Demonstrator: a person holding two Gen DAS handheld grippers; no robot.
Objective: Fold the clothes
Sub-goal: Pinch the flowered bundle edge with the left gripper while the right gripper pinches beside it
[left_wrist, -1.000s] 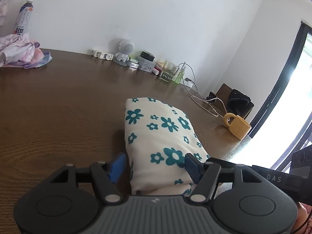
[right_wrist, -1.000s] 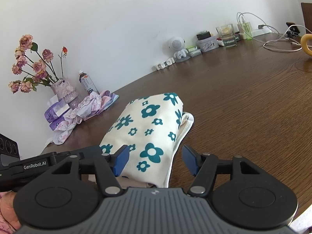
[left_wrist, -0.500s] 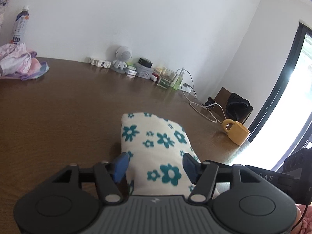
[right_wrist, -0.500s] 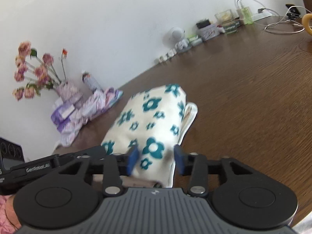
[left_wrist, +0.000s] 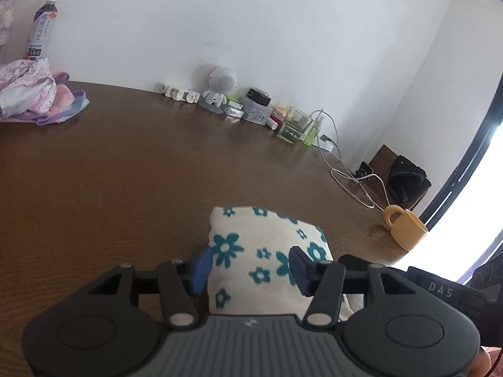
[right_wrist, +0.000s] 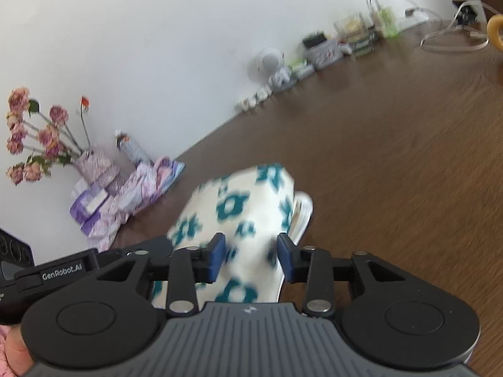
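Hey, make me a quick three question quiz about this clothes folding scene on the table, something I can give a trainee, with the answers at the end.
1. True or false: the folded floral cloth lies between the fingers of the left gripper.
2. Multiple choice: what stands nearest the pink crumpled clothes by the wall? A) the yellow mug B) the vase of dried roses C) the glass tumbler
3. Fill in: in the left wrist view, the yellow mug sits near the table's ____ edge, by the window.

Key
1. True. In both wrist views the cloth shows between the blue pads; the right gripper is narrower, but contact is unclear.
2. B
3. Right
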